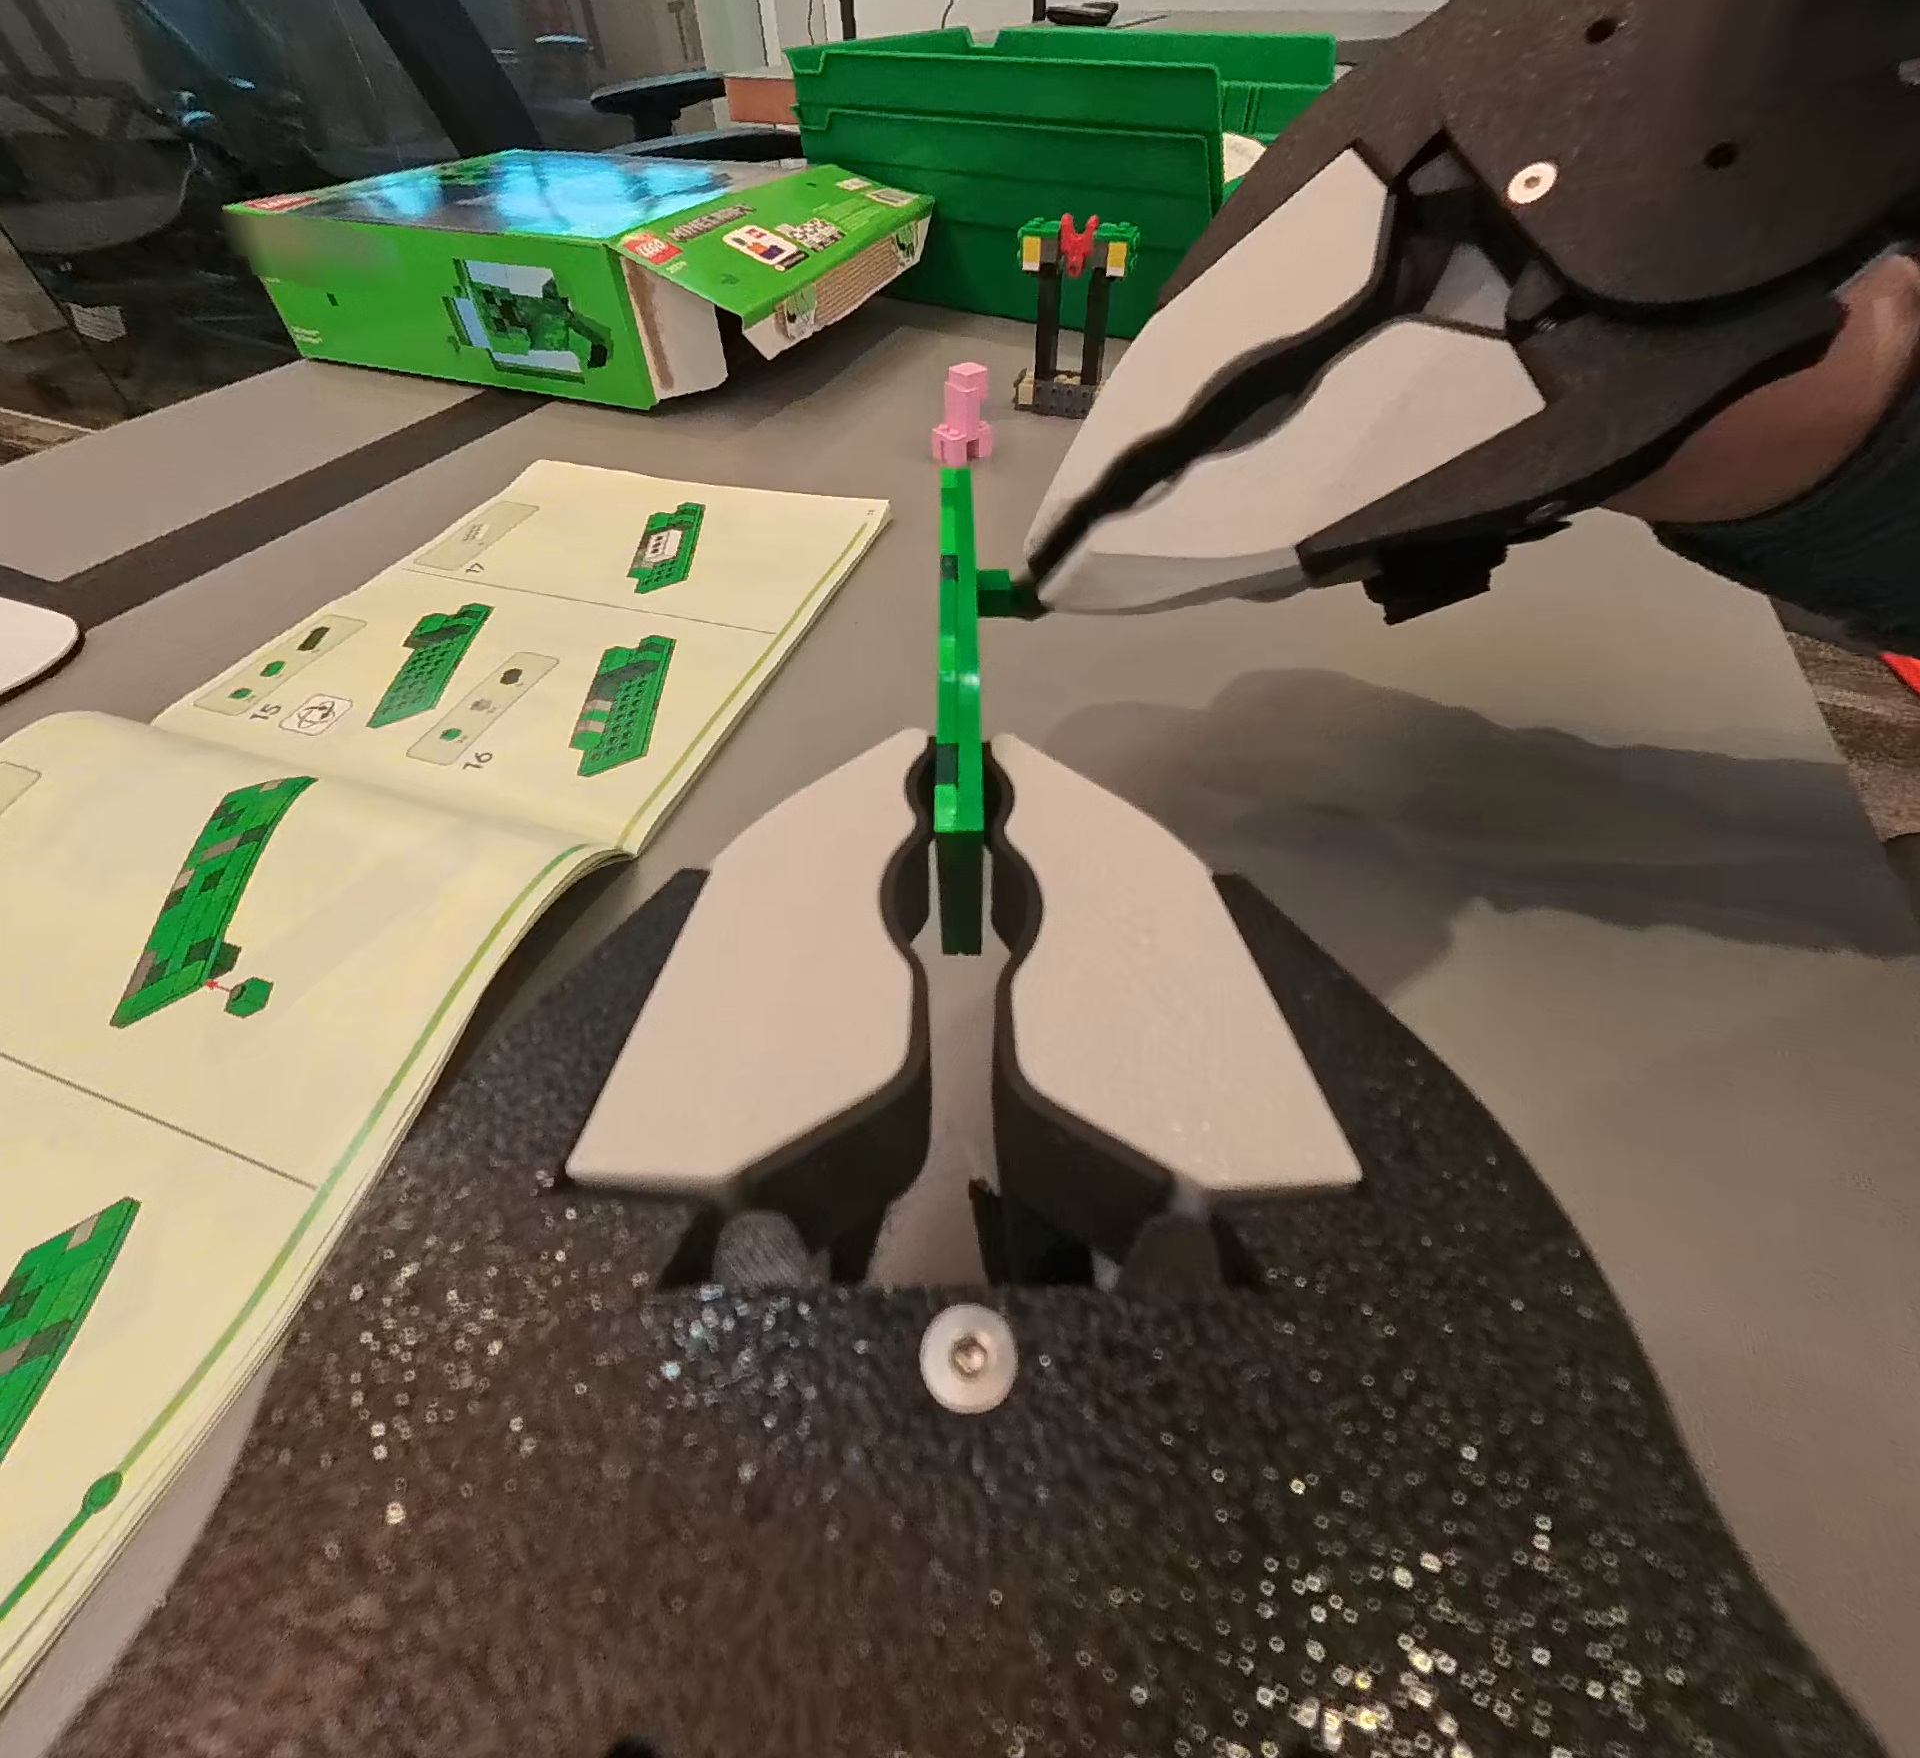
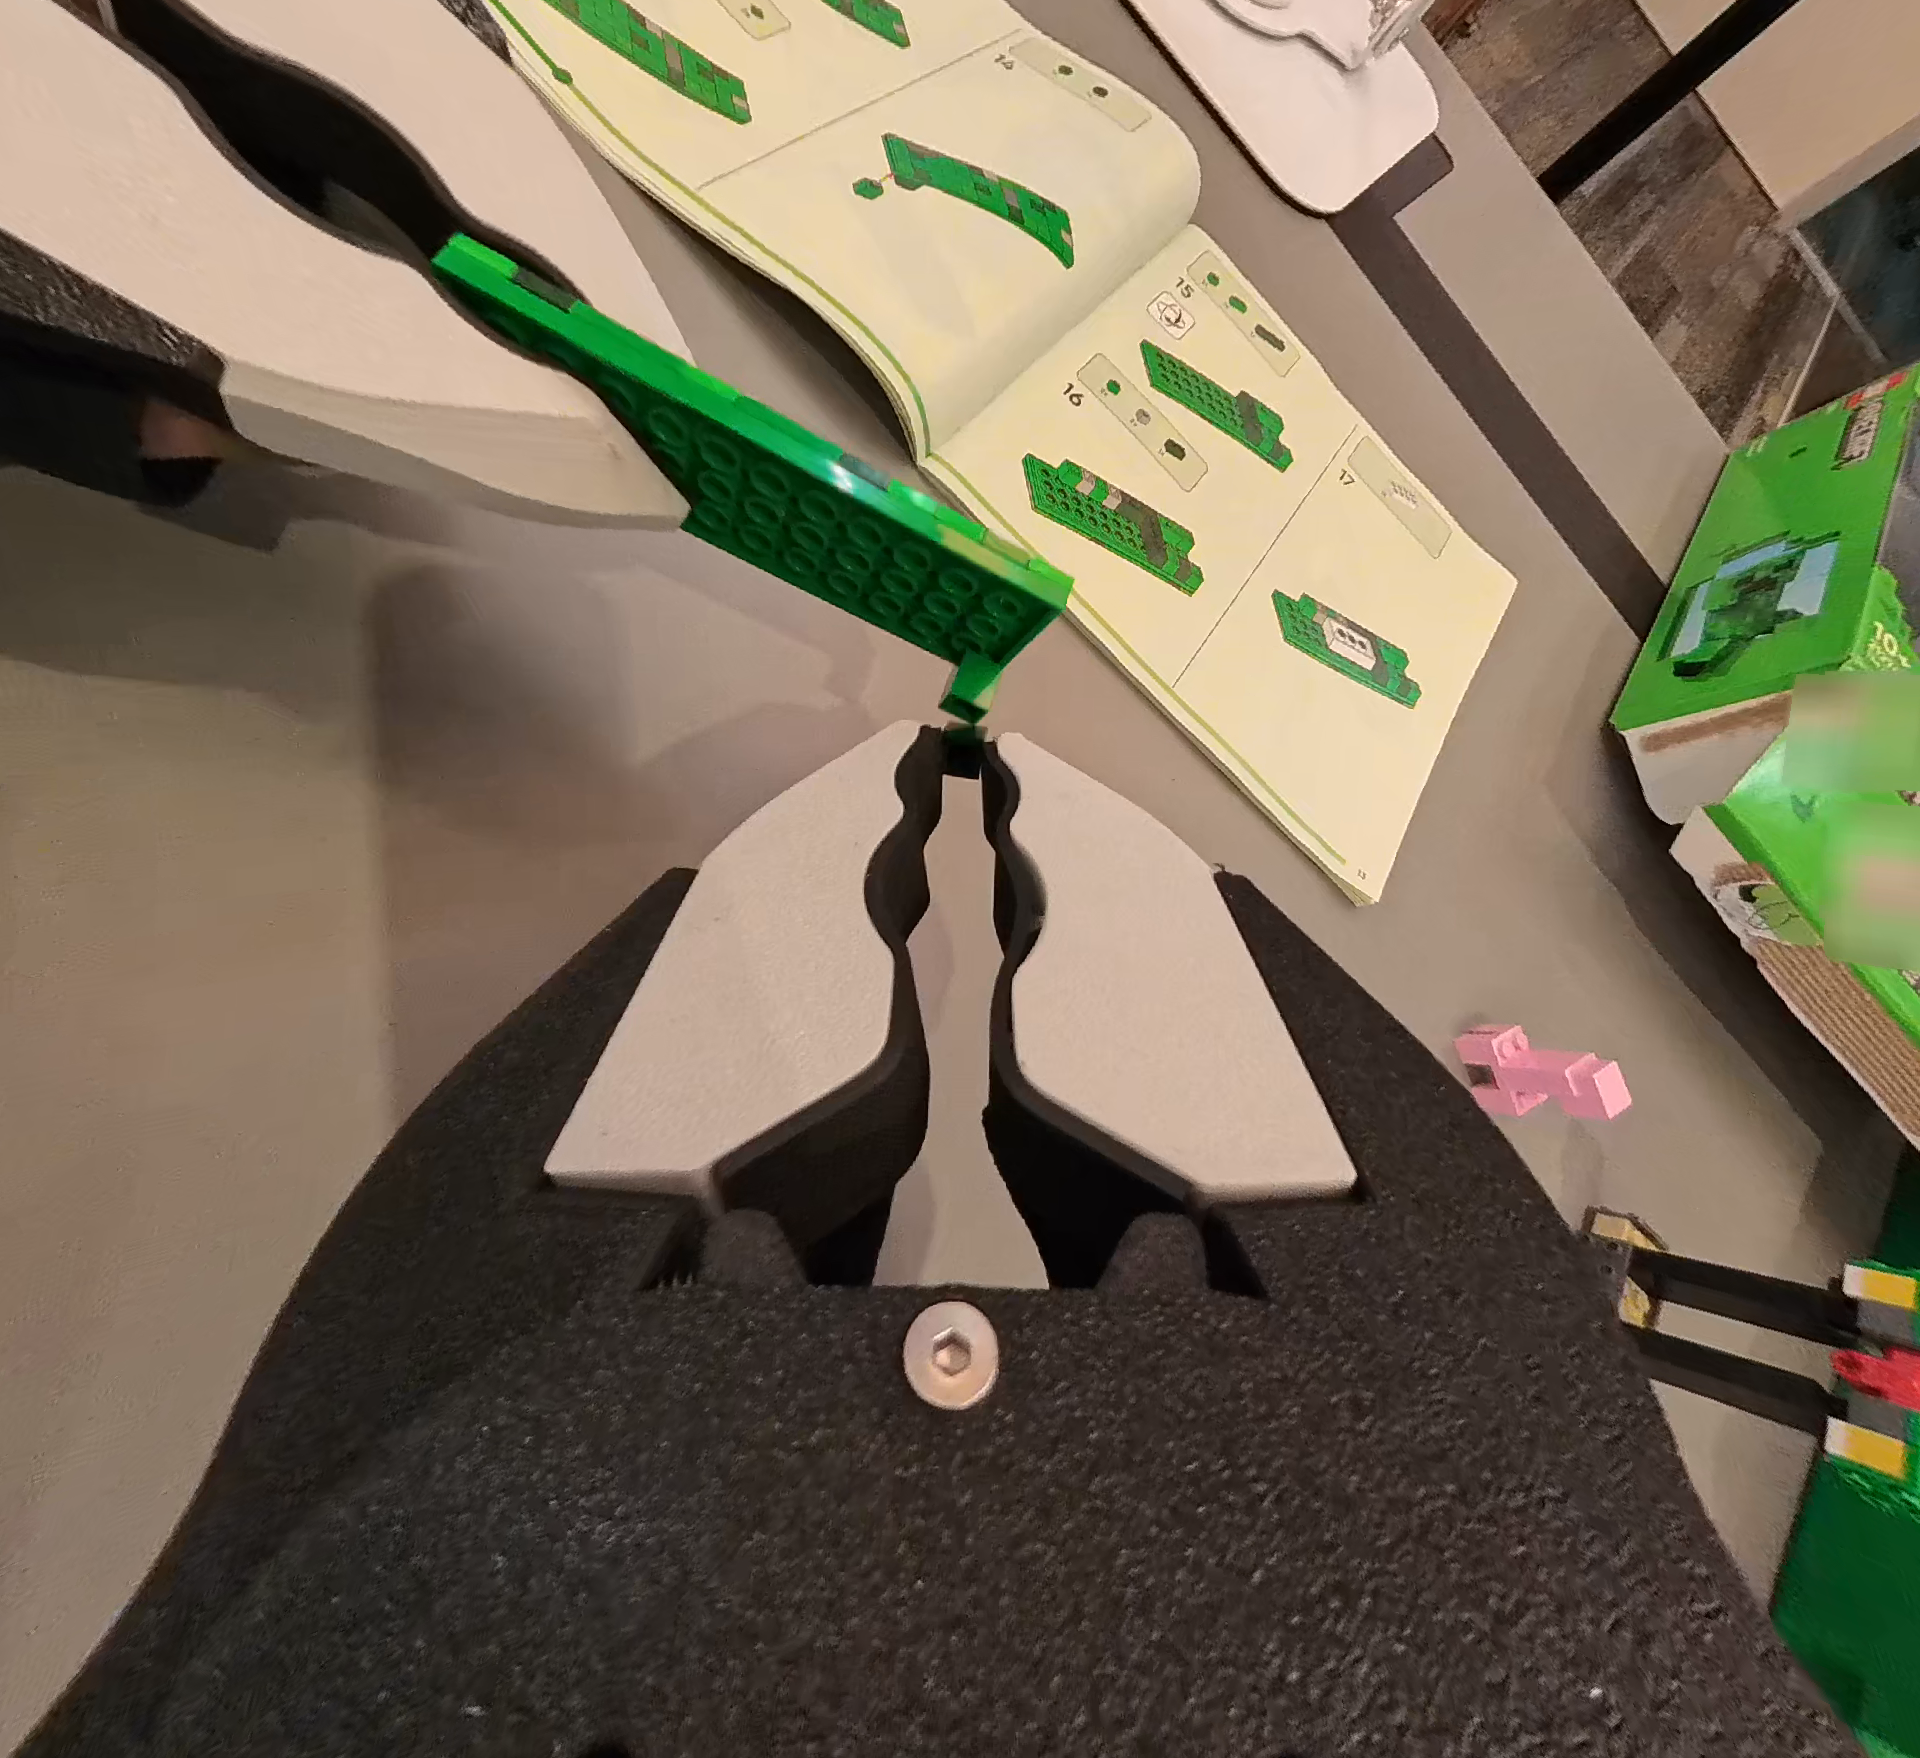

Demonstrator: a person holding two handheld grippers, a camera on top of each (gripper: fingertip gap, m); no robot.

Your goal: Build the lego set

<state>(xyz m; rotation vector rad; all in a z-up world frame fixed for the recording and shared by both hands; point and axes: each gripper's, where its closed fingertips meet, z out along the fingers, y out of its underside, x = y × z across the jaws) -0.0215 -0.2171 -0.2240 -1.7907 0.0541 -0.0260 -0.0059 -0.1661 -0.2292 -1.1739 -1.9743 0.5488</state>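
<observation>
Grey fingers of the left hand-held gripper (image 1: pixel 958 763) are closed on the near end of a long green plate assembly (image 1: pixel 958 669), which stands on edge and runs straight away from the camera above the grey tabletop (image 1: pixel 1403 877). Seen from the right wrist view, the same plate assembly (image 2: pixel 831 513) shows its underside of round tube sockets, with a few dark and grey tiles along its upper edge, and it is held well clear of the tabletop (image 2: pixel 260 825).

The right hand-held gripper (image 2: pixel 961 758) has its fingers pinched shut on a small dark green brick (image 2: pixel 961 761) at their very tips. That piece touches a small green brick (image 2: pixel 971 680) that juts from the far corner of the plate assembly. In the left wrist view the right hand-held gripper (image 1: pixel 1039 586) comes in from the right, its tips meeting the small green brick (image 1: pixel 1003 591) on the side of the plate.

An open instruction booklet (image 1: pixel 416 773) lies flat on the tabletop to the left of the plate. Beyond the plate's far end stands a small pink figure (image 1: pixel 963 415), and just beside it a black-legged model (image 1: pixel 1070 306) with a green, yellow and red top. Farther back a green product box (image 1: pixel 540 274) lies with its flap open, and stacked green bins (image 1: pixel 1039 139) sit behind the model
</observation>
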